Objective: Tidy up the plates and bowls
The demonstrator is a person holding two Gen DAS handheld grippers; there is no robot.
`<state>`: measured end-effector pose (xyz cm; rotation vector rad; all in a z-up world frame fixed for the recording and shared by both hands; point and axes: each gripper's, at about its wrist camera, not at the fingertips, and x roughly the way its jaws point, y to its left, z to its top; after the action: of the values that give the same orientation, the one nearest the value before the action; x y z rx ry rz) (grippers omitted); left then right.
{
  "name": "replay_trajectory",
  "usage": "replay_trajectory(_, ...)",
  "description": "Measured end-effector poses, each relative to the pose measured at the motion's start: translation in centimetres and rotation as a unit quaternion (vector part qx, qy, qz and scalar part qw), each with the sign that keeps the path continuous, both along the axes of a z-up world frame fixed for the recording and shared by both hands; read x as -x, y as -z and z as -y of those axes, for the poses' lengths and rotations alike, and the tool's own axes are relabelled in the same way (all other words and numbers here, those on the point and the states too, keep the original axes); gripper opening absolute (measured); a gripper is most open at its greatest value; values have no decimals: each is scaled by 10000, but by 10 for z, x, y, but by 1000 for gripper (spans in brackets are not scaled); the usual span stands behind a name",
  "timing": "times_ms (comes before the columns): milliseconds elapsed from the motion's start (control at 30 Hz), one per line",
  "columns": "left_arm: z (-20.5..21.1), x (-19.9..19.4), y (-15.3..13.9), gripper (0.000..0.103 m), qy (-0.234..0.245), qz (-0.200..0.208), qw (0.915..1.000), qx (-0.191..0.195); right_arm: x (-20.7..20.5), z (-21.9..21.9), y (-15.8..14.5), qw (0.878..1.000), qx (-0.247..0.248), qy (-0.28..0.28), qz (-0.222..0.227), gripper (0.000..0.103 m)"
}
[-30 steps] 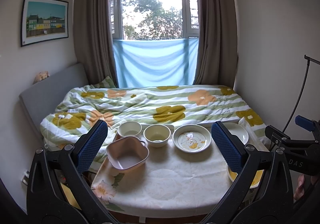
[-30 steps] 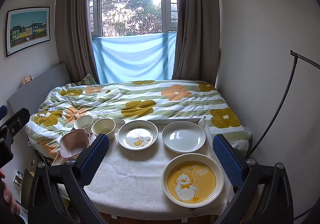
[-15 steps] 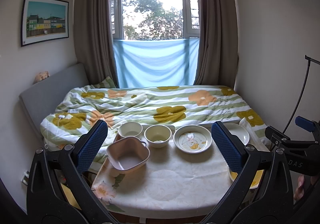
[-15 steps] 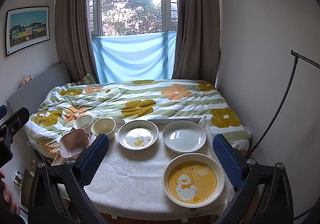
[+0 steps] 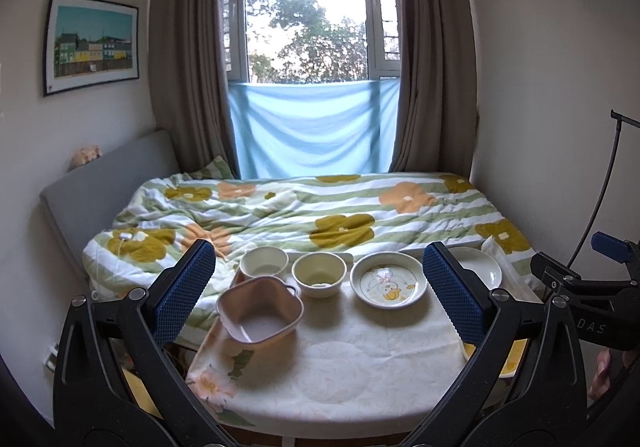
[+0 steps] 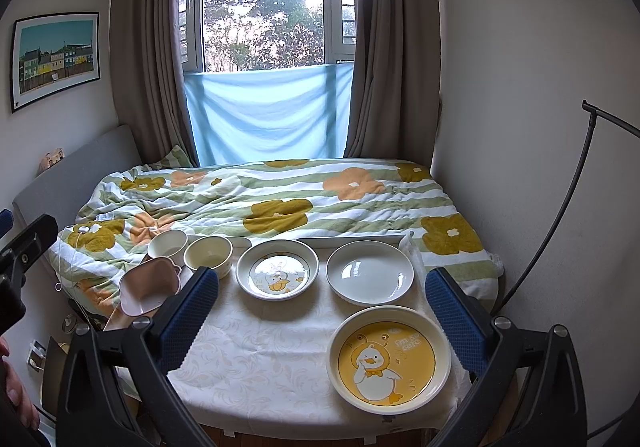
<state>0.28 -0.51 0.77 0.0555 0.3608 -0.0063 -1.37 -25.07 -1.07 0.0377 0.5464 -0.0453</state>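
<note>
I have both grippers held above the near edge of the table (image 6: 256, 363), looking over it toward the bed (image 6: 280, 199) and the window (image 6: 260, 7). The left gripper (image 5: 320, 299) has its jaws wide apart with nothing between them, and its blue pads (image 5: 184, 291) frame the left half of the table. The right gripper (image 6: 320, 315) is likewise spread wide and holds nothing.

From the right wrist I see the dishes laid out on a pale patterned cloth. Nearest, on the right, lies the big yellow duck plate (image 6: 388, 359). Behind it sits the plain white plate (image 6: 370, 272), close to it but I cannot tell if the rims touch. Left of that, just beside it, is the small duck plate (image 6: 277, 269). Further left stands the cream bowl (image 6: 209, 256), and just beside that the white bowl (image 6: 168, 243), at the far left corner. In front of those two sits the pink bowl (image 6: 149, 287), hanging at the table's left edge.

From the left wrist the pink bowl (image 5: 259, 309) is the nearest dish, with the white bowl (image 5: 264, 262) and cream bowl (image 5: 319, 273) behind it and the small duck plate (image 5: 387, 279) to their right. My right pad partly covers the white plate (image 5: 480, 267)
</note>
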Motion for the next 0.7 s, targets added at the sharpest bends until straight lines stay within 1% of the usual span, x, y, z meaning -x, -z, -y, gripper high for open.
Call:
replay_trajectory(200, 1, -1, -12, 103, 8, 81, 9998, -168, -7, 3, -1, 9999, -68, 71, -103, 103)
replay_trajectory(300, 1, -8, -8, 103, 320, -36, 9995, -14, -6, 9, 1, 9997, -113, 210, -110, 103)
replay_trajectory(400, 6, -21, 2, 103, 464, -326, 9983, 117, -4, 20, 9, 9990, -185, 337, -209, 103)
replay_trajectory(500, 20, -39, 22, 103, 595, -757, 9949, 304, -7, 40, 26, 9976, -287, 370, -505, 103)
replay_trajectory(600, 49, -59, 53, 103, 810, -1273, 9883, 206, -11, 66, 51, 9949, -293, 445, -855, 103)
replay_trajectory(633, 58, -63, 61, 103, 858, -1376, 9866, 157, -14, 77, 61, 9937, -342, 426, -980, 103)
replay_trajectory(700, 82, -76, 84, 103, 1031, -1685, 9802, 151, -18, 99, 81, 9908, -471, 349, -1218, 103)
